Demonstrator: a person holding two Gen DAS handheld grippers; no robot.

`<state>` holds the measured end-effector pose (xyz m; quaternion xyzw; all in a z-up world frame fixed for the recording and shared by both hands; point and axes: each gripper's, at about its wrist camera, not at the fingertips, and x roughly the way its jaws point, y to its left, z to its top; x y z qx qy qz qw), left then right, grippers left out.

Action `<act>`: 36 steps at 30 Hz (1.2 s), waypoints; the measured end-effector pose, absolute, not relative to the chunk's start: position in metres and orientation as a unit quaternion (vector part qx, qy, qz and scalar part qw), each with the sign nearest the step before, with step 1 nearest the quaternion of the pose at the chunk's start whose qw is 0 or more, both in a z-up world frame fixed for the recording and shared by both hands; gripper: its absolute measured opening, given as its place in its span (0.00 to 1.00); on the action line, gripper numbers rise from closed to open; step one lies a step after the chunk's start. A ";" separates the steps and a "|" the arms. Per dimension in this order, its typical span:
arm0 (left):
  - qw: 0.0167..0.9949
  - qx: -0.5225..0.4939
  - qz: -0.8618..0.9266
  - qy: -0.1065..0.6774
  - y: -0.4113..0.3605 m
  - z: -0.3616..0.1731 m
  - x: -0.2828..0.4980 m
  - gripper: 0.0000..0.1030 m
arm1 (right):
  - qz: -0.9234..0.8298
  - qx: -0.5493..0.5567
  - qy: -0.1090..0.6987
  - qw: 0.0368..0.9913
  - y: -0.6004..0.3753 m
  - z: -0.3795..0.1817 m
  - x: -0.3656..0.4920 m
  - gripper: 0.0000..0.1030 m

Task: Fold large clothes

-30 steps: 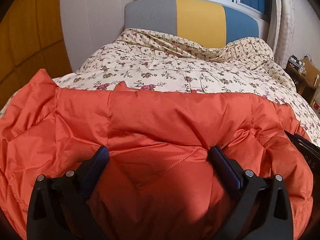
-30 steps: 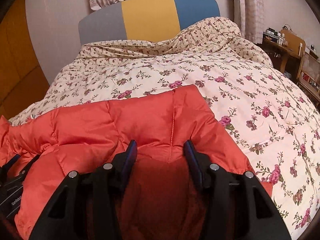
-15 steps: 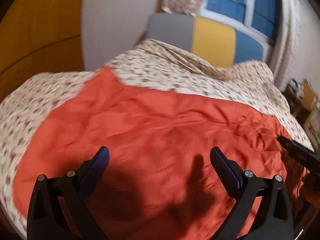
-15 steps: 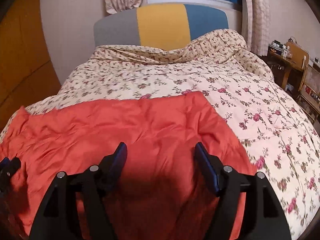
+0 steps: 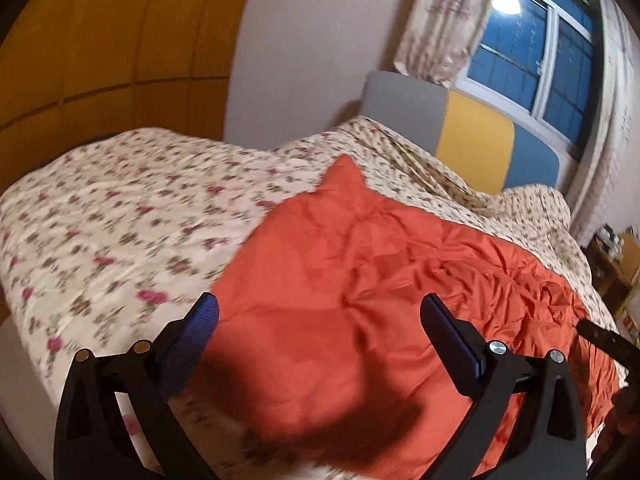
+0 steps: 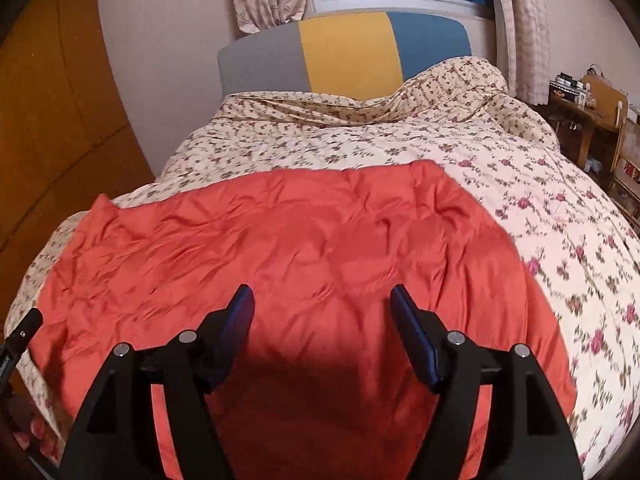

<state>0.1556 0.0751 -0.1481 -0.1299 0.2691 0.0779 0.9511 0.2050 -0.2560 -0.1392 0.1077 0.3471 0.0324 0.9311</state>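
Below both claws, an orange padded garment (image 6: 304,248) lay spread and rumpled on a bed covered by a cream floral quilt (image 6: 560,240). From the right wrist camera I saw it stretched across the near part of the bed, its far edge running roughly parallel to the grey, yellow and blue headboard (image 6: 348,52). My right claw (image 6: 322,332) hovered above the garment with its blue-padded fingers (image 6: 412,336) spread apart and nothing between them; its jaws had just been opening. My left claw (image 5: 320,332) was also spread wide and empty, over the garment's left edge, where one orange corner pointed toward the headboard. A curtained window (image 5: 532,52) showed dark blue behind the bed, and a wooden side table (image 6: 580,120) stood to its right. The left view was blurred.
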 end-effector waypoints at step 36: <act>0.886 -0.369 -0.023 0.280 0.115 -0.212 0.156 0.77 | 0.146 0.056 0.394 0.905 -0.187 -0.198 0.164 0.14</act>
